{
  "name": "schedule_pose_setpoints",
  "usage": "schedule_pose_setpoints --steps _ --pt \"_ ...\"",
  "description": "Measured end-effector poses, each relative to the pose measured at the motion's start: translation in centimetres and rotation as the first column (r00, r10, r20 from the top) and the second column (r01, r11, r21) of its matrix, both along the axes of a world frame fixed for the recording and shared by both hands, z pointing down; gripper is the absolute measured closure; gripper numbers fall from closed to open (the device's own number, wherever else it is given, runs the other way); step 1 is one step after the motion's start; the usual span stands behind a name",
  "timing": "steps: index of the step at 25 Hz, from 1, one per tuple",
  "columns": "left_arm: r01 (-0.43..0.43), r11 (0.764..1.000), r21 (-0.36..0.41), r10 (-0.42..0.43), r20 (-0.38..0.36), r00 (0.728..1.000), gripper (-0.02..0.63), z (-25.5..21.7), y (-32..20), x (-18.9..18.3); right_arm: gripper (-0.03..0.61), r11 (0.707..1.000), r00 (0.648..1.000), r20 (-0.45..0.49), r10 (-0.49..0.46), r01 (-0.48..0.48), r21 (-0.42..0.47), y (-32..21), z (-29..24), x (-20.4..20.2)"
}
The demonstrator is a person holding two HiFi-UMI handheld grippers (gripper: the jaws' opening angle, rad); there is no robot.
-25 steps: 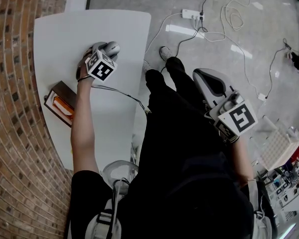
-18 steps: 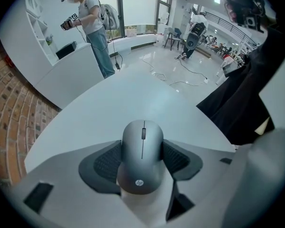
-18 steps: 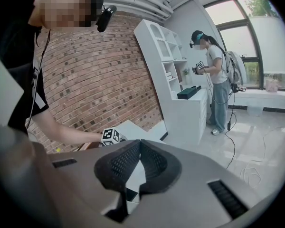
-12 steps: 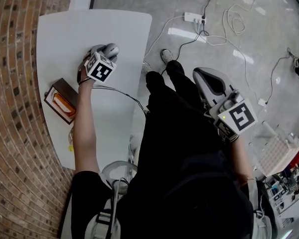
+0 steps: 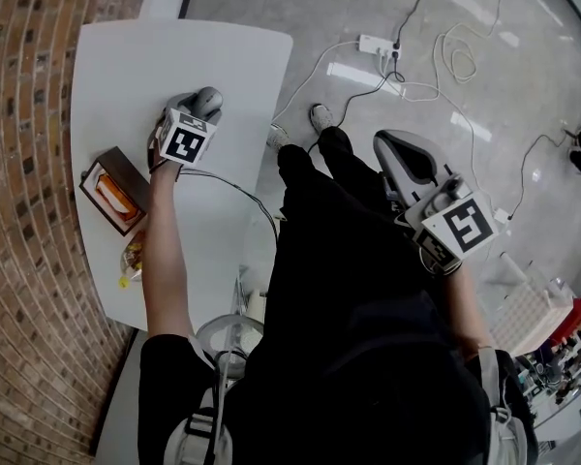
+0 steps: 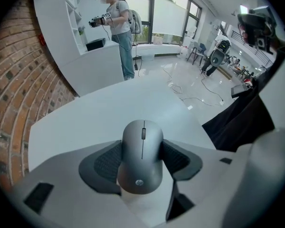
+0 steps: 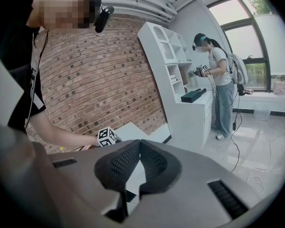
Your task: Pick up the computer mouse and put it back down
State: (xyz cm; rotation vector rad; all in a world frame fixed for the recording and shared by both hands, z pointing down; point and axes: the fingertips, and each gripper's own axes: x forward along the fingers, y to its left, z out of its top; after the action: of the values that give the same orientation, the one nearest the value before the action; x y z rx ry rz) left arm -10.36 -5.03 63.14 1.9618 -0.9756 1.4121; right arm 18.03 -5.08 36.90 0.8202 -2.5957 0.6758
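A grey computer mouse (image 6: pixel 141 160) sits between the dark ribbed pads (image 6: pixel 107 163) of my left gripper (image 6: pixel 142 146), which press on its two sides. In the head view this left gripper (image 5: pixel 198 107) points steeply down over the white table (image 5: pixel 136 56), with the mouse (image 5: pixel 209 95) showing just past the marker cube. Whether the mouse rests on the table I cannot tell. My right gripper (image 5: pixel 389 145) is held out over the floor, away from the table. Its pads meet at the tips and hold nothing, as the right gripper view (image 7: pixel 140 145) shows.
An open box with something orange inside (image 5: pixel 111 192) lies at the table's left edge, and a small yellow item (image 5: pixel 129 260) nearer me. A thin cable (image 5: pixel 228 184) crosses the table. A power strip (image 5: pixel 380 45) and cords lie on the floor. Another person (image 6: pixel 116 23) stands by white shelves (image 7: pixel 178 75).
My left gripper has rolled at the wrist with the mouse still between its jaws. The right gripper has stayed where it was.
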Motion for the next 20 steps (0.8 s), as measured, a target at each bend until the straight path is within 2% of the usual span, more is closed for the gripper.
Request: schedule_pose_setpoints --steps 5,10,13,17,20 --pt "0.050 0.999 0.020 -0.050 0.008 0.999 0.331 -0.7 0.3 0.1 0.561 0.999 0.999 0.008 -0.039 0.039 0.007 -0.9 0.0 0.6" --pt "0.159 0.986 0.053 -0.158 -0.024 0.987 0.331 -2.2 0.8 -0.1 0.561 0.997 0.996 0.036 -0.078 0.077 0.009 -1.9 -0.5 0.8" --pt "0.230 0.970 0.075 -0.224 -0.073 0.972 0.331 -3.2 1.2 -0.1 0.563 0.994 0.992 0.054 -0.111 0.111 0.015 -2.5 -0.8 0.4" --pt "0.331 0.938 0.103 -0.314 -0.152 0.937 0.331 -4.6 1.6 -0.4 0.563 0.988 0.985 0.069 -0.156 0.155 0.021 -3.1 -1.0 -0.3" --pt "0.386 0.914 0.123 -0.358 -0.203 0.911 0.331 -5.9 2.2 -0.6 0.563 0.982 0.975 0.117 -0.190 0.188 0.028 -3.3 -1.8 -1.5"
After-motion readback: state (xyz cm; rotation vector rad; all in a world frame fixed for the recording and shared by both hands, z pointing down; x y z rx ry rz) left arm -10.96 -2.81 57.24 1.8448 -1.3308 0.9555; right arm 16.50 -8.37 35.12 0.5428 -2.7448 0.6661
